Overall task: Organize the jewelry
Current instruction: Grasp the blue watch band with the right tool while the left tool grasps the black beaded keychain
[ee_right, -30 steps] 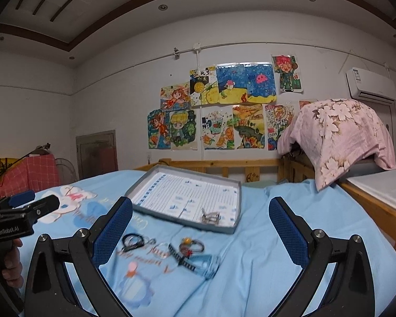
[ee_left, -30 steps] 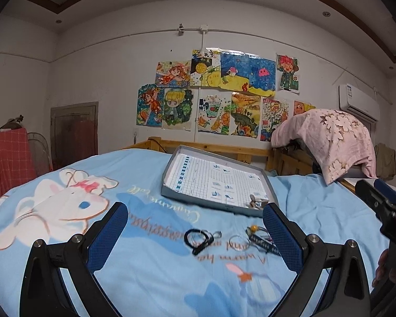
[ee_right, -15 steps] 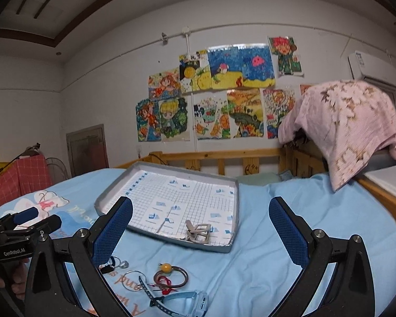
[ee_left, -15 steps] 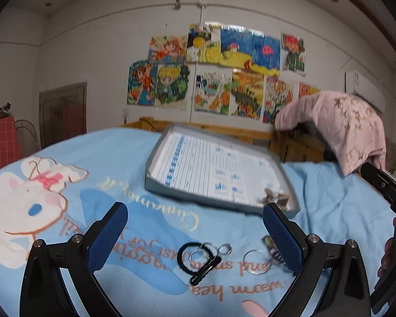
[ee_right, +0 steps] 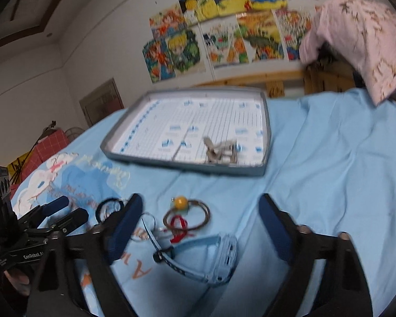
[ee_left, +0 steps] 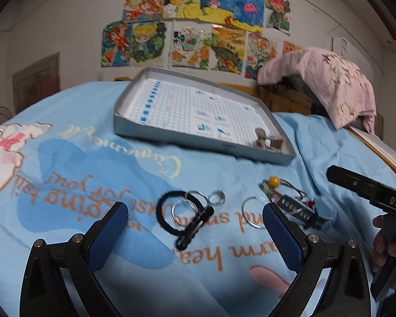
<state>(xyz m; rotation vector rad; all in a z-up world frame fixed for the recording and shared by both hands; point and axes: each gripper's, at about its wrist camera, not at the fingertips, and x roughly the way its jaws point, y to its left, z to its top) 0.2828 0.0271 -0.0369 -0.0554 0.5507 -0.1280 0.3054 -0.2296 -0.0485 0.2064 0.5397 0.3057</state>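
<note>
We see a white wall (ee_left: 52,21) at the back, covered with a cluster of bright children's drawings (ee_left: 195,23). Below them runs a wooden bed rail (ee_right: 250,79). A light blue bedsheet (ee_right: 330,158) with a cartoon bunny print (ee_left: 2,153) and orange lettering fills the foreground. On the right, a pink floral cloth (ee_left: 330,79) drapes over something. To the left we spot a brown door (ee_left: 35,82), and red checked fabric (ee_right: 45,150) beside it. A recessed ceiling with dark trim (ee_right: 26,21) sits overhead.

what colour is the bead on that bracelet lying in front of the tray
Yellow-orange; the bead on the bracelet shows best in the right wrist view.
</note>
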